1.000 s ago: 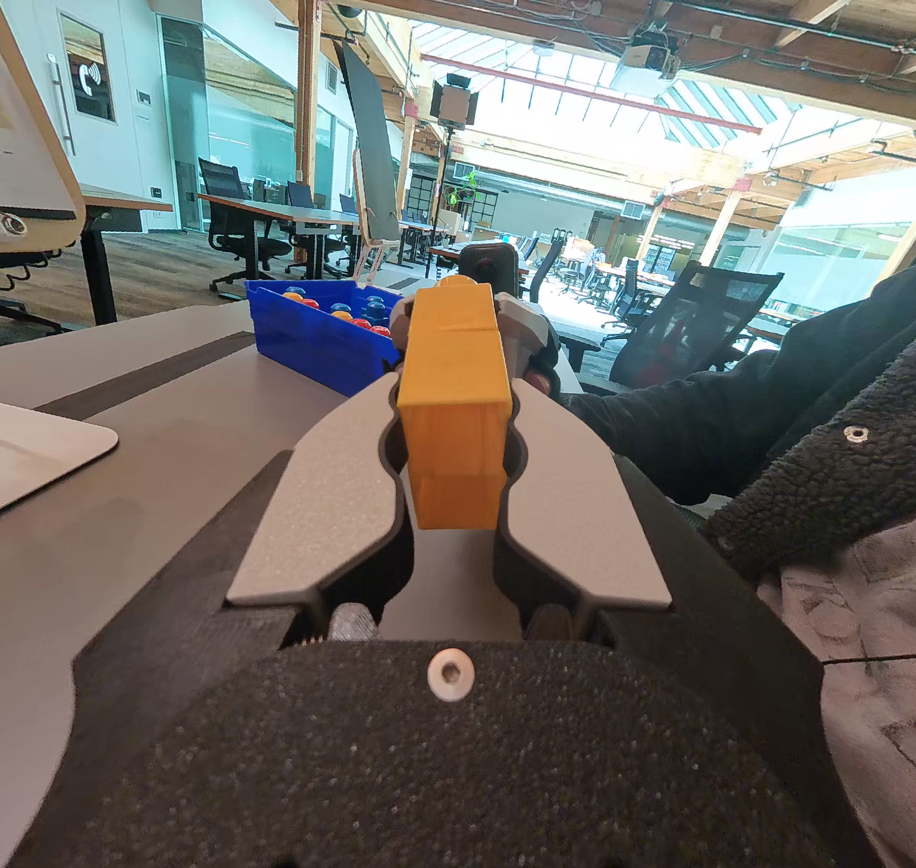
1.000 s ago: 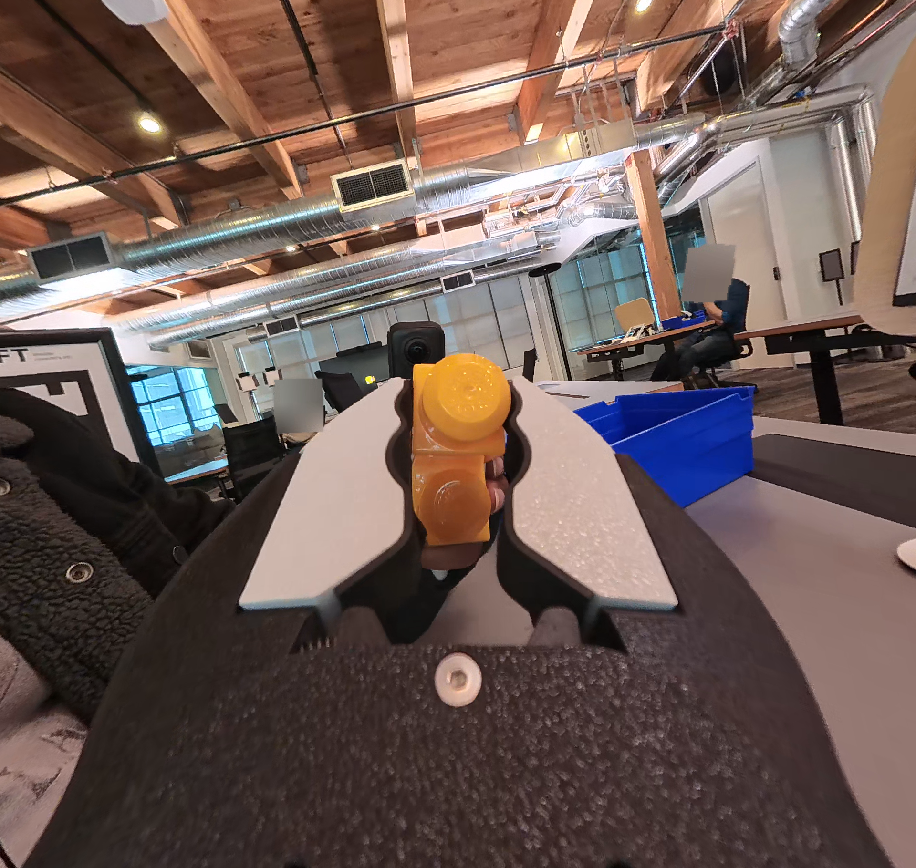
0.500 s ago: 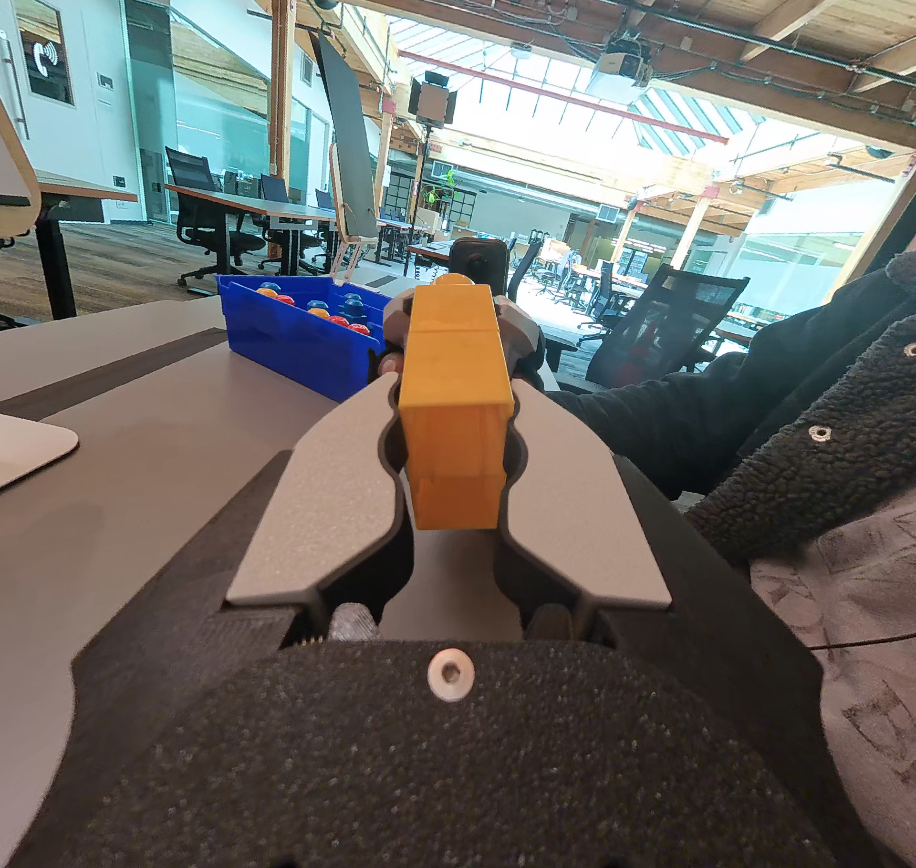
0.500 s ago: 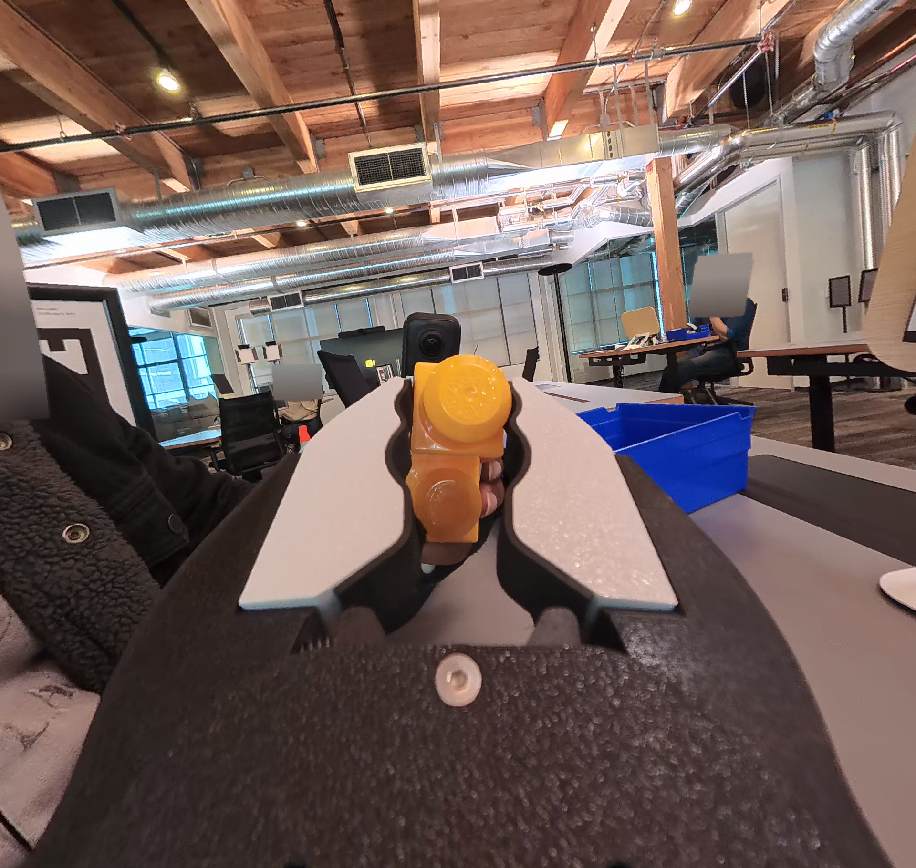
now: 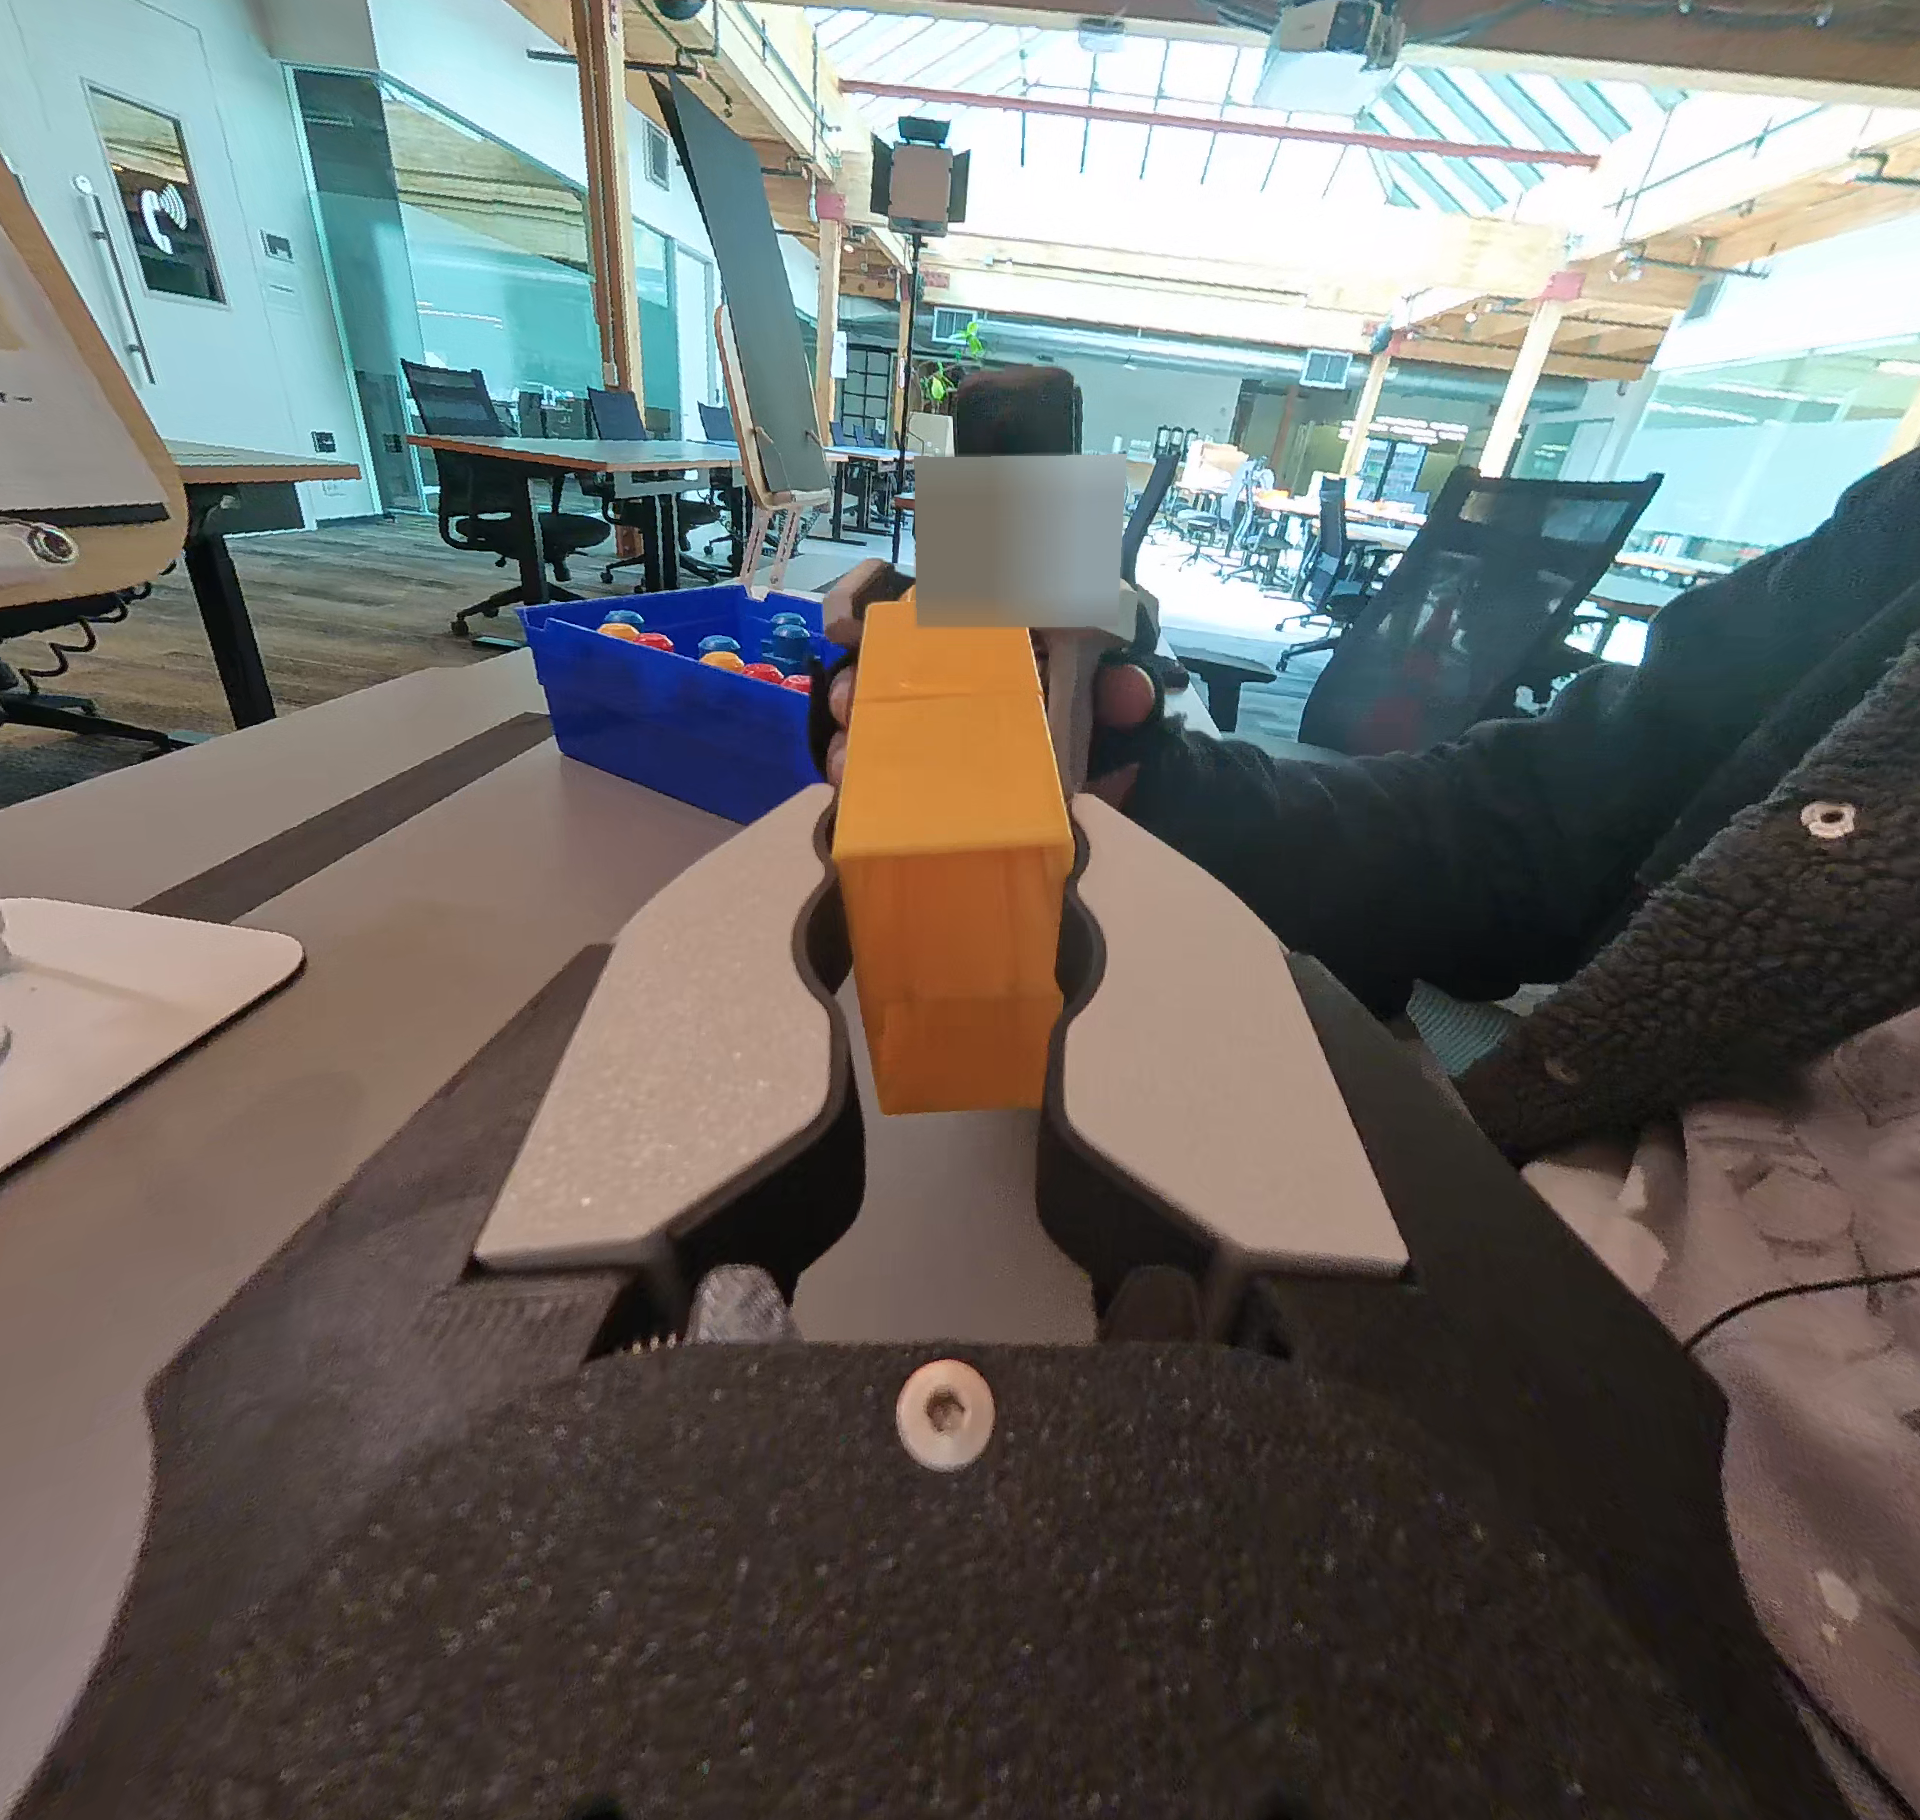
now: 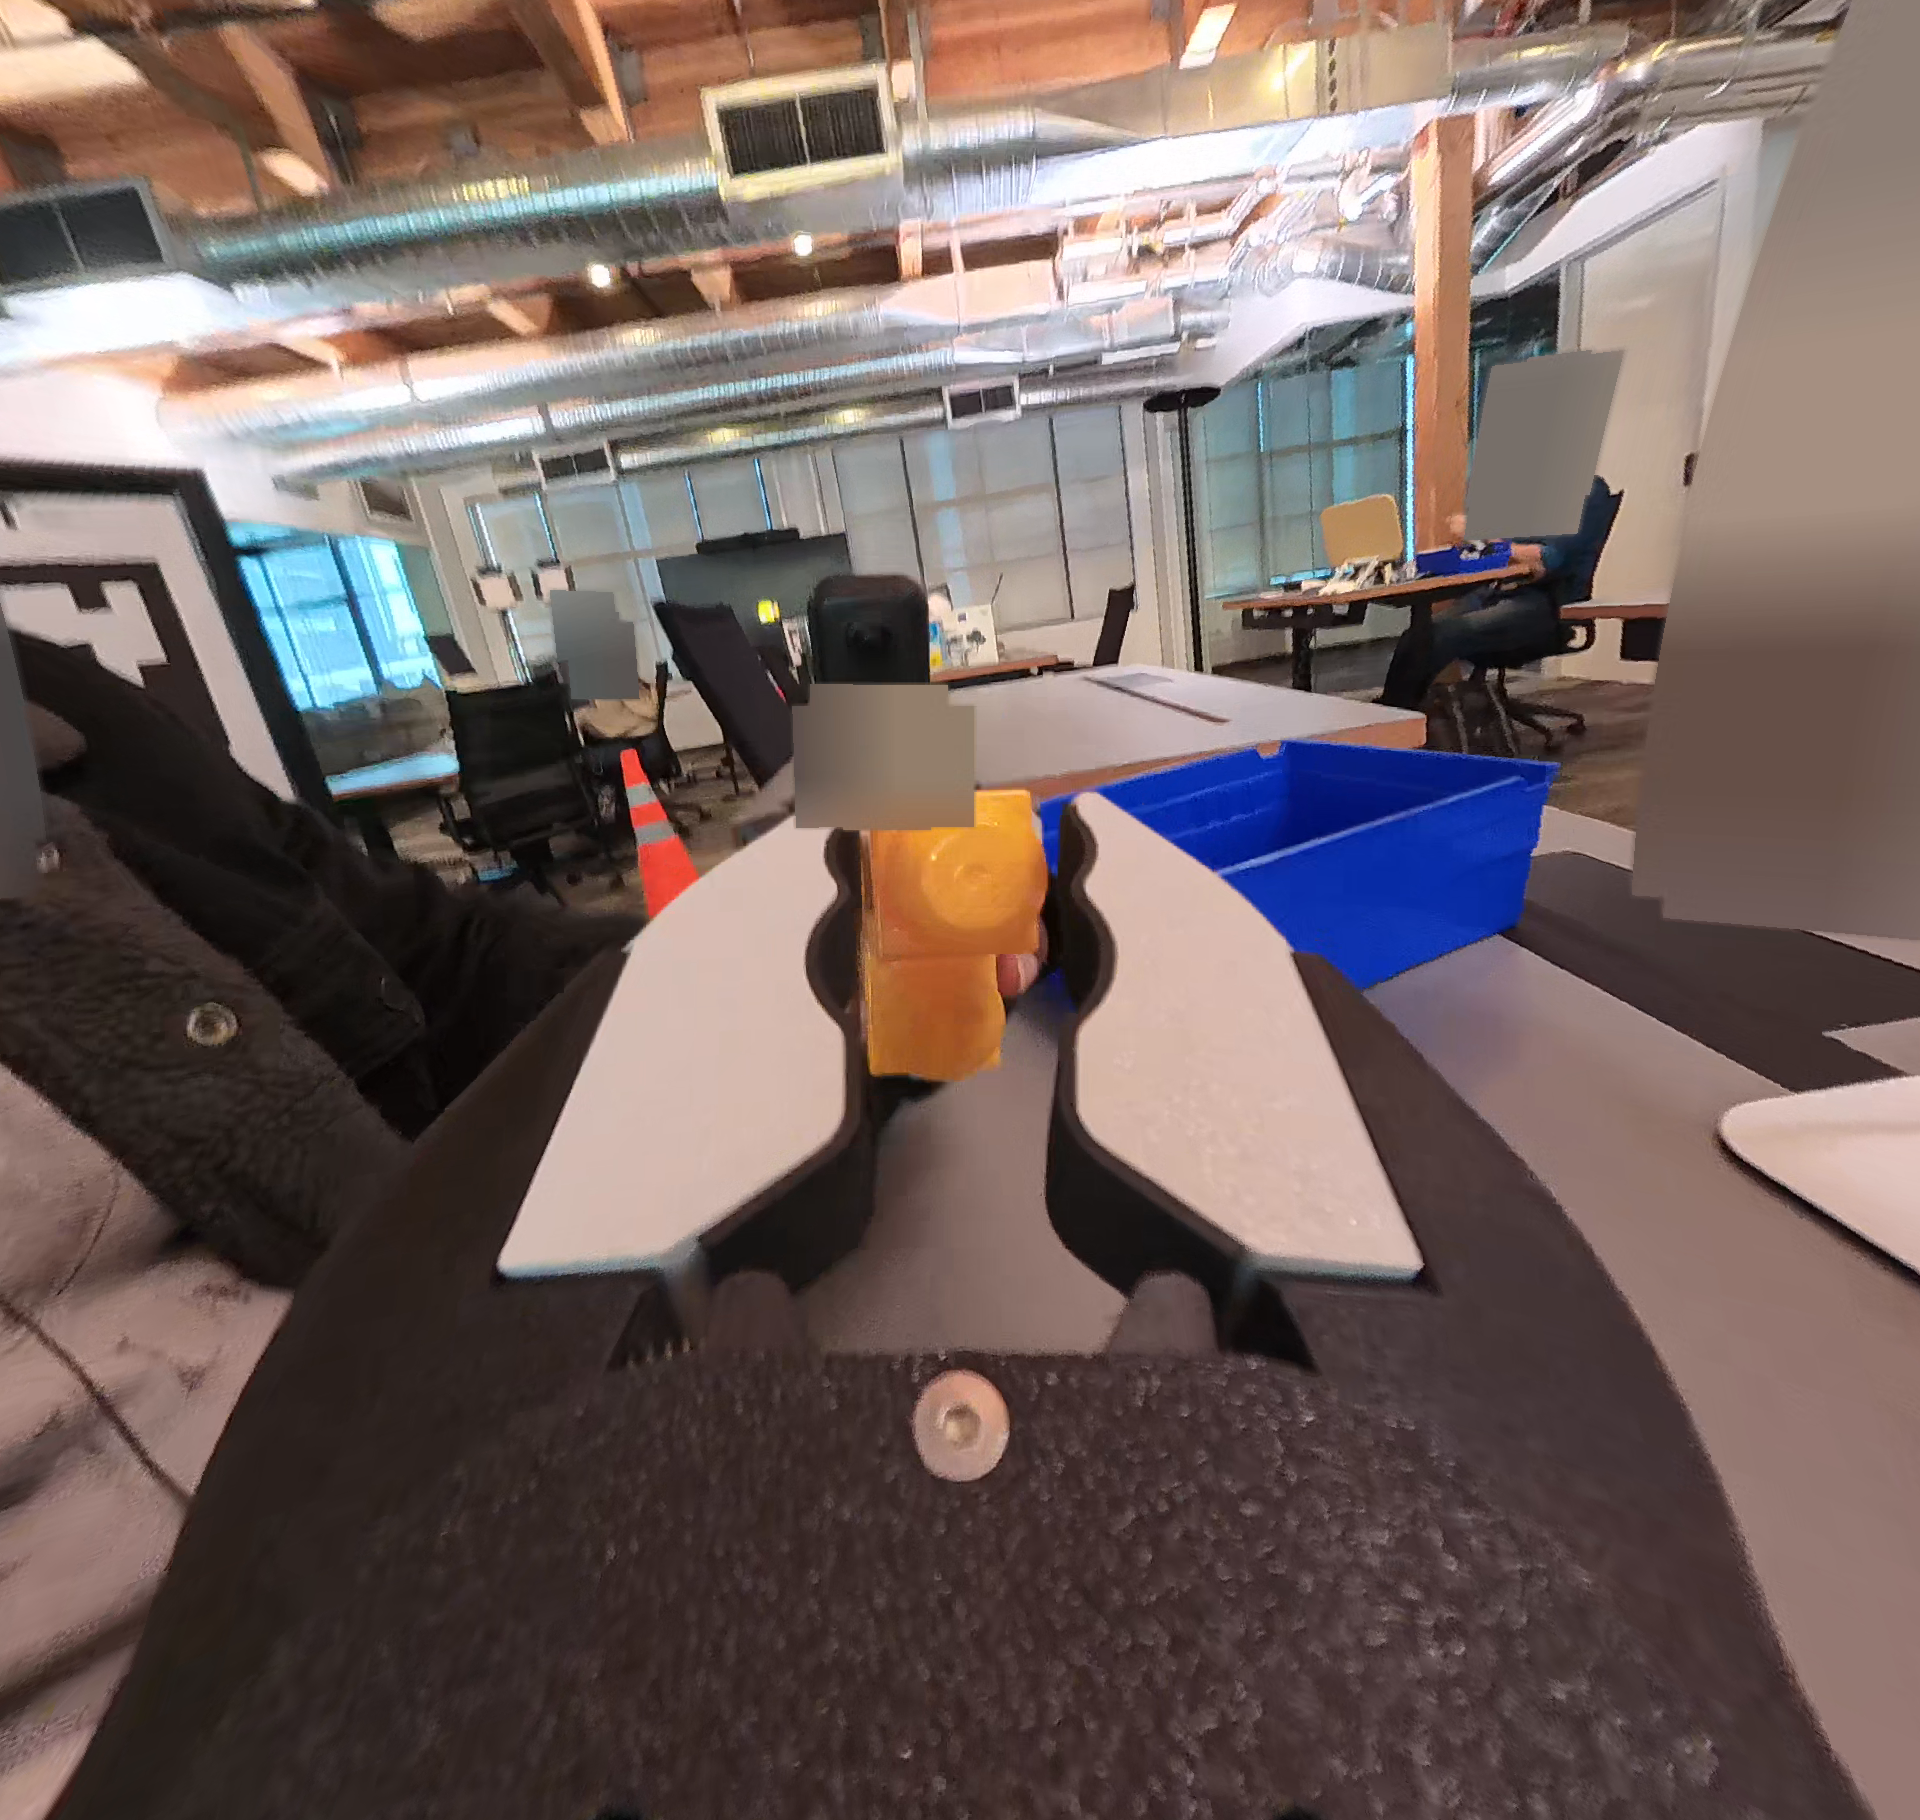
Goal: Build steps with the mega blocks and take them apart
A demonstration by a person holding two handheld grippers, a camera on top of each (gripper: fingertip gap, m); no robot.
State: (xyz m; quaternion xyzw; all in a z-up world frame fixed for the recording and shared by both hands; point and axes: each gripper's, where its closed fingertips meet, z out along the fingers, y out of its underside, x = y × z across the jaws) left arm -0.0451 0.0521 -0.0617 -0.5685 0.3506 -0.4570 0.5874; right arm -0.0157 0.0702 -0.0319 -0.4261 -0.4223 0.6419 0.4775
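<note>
The yellow block stack (image 5: 951, 897) is being held in the air above the counter (image 5: 436, 897), between the two tools, with its long axis running straight from one tool to the other. In the left wrist view the near end of the stack is sitting between the fingers of the left tool (image 5: 951, 970), which is closing narrowly on it from both sides; the flat, stud-free base is facing this camera. In the right wrist view the opposite end of the yellow block stack (image 6: 940, 939) is lying inside the right tool (image 6: 951, 949), studs pointing toward that camera. Here the left finger is touching the blocks while a visible gap is separating them from the right finger, so this tool is standing partly open and gripping nothing.

The governing relation: the stack is lying dead ahead of each tool, along both finger lines, so any pull along that axis would be separating blocks at the stud joints. Both tools are equally near; only the left one is bearing the load.

The blue bin (image 5: 675, 731), holding further coloured blocks, is resting on the counter beyond and to the left of the stack in the left wrist view.
</note>
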